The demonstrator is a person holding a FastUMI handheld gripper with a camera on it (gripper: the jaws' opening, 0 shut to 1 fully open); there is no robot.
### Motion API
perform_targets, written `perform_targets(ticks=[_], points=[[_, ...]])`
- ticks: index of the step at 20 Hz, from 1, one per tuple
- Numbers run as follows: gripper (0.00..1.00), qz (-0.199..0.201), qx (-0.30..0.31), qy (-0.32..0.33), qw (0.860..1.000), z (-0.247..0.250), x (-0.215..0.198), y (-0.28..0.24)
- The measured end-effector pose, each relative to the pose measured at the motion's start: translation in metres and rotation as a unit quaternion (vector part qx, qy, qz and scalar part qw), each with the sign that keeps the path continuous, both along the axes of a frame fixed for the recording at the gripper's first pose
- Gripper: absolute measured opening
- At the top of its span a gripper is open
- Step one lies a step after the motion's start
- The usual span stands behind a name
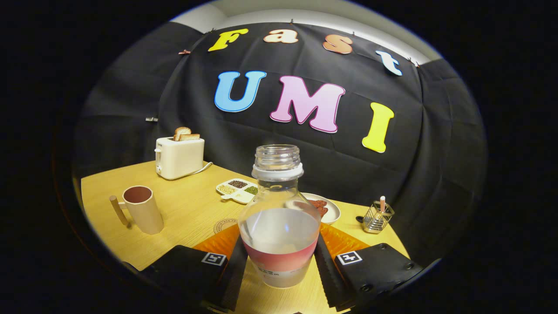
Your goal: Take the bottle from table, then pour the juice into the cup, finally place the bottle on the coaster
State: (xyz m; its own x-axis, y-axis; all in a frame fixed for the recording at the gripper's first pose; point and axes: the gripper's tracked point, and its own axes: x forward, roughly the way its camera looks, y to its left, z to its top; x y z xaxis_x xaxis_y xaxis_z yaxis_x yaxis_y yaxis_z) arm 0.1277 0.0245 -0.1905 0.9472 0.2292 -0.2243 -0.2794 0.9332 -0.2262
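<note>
A clear uncapped bottle (279, 192) with a pink label and pale juice in its lower half stands upright between my fingers. My gripper (279, 244) is shut on the bottle, with both black ribbed fingers (235, 266) pressed against its sides. I cannot tell whether its base touches the wooden table (192, 209). A beige cup (143, 209) with a wooden handle stands ahead to the left, its dark inside visible. A round coaster (224, 225) lies on the table just beyond the left finger, partly hidden by it.
At the back left is a cream toaster (179, 157) holding toast. A divided tray of grains (237, 189) and a white plate of food (329, 209) lie behind the bottle. To the right, near the table edge, stands a wire holder (377, 216).
</note>
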Motion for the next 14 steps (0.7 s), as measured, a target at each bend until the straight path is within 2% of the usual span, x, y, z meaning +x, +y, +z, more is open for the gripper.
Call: perform_targets(ticks=[4, 9, 14], points=[[0.77, 0.002, -0.063, -0.023, 0.998, 0.029, 0.001, 0.031], [0.77, -0.028, -0.160, -0.046, 0.986, 0.056, 0.008, 0.058], [0.77, -0.039, -0.229, -0.032, 0.972, 0.042, 0.003, 0.080]])
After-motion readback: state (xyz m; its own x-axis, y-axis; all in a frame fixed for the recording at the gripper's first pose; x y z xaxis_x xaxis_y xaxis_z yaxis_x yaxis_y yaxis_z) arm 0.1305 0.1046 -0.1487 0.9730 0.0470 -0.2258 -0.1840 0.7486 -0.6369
